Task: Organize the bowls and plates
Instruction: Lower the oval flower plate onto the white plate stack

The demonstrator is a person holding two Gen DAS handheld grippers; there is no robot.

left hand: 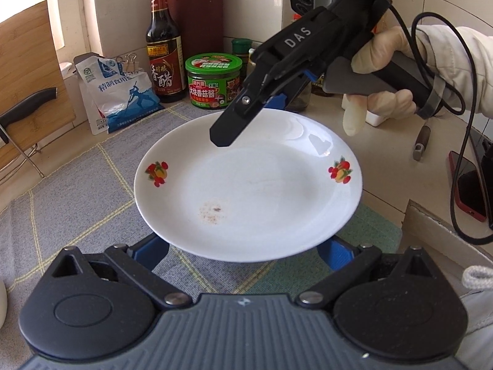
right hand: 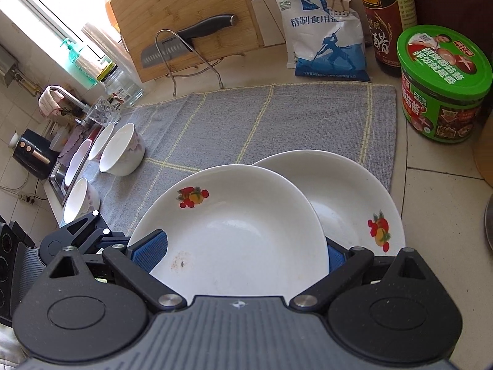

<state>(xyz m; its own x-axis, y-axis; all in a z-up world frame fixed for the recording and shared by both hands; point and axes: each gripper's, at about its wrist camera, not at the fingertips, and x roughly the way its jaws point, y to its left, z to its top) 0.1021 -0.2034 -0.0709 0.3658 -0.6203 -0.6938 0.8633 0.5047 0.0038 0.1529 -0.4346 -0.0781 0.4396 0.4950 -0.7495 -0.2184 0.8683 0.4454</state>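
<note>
A white plate with fruit prints (left hand: 246, 185) is held above the grey mat. My right gripper (left hand: 246, 114) is clamped on its far rim; the same plate fills the right wrist view (right hand: 234, 231), between the blue pads (right hand: 151, 252). My left gripper (left hand: 246, 256) is open, its blue fingers (left hand: 151, 251) spread under the plate's near rim. A second fruit-print plate (right hand: 354, 197) lies on the mat beneath the held one. Several white bowls (right hand: 121, 151) stand at the mat's left end by the sink.
The grey checked mat (right hand: 246, 117) covers the counter. Behind it stand a salt bag (right hand: 323, 37), a vinegar bottle (left hand: 161, 46), a green-lidded jar (right hand: 443, 83), a bamboo board with a knife (right hand: 185, 15). A red phone (left hand: 468, 185) lies at the right.
</note>
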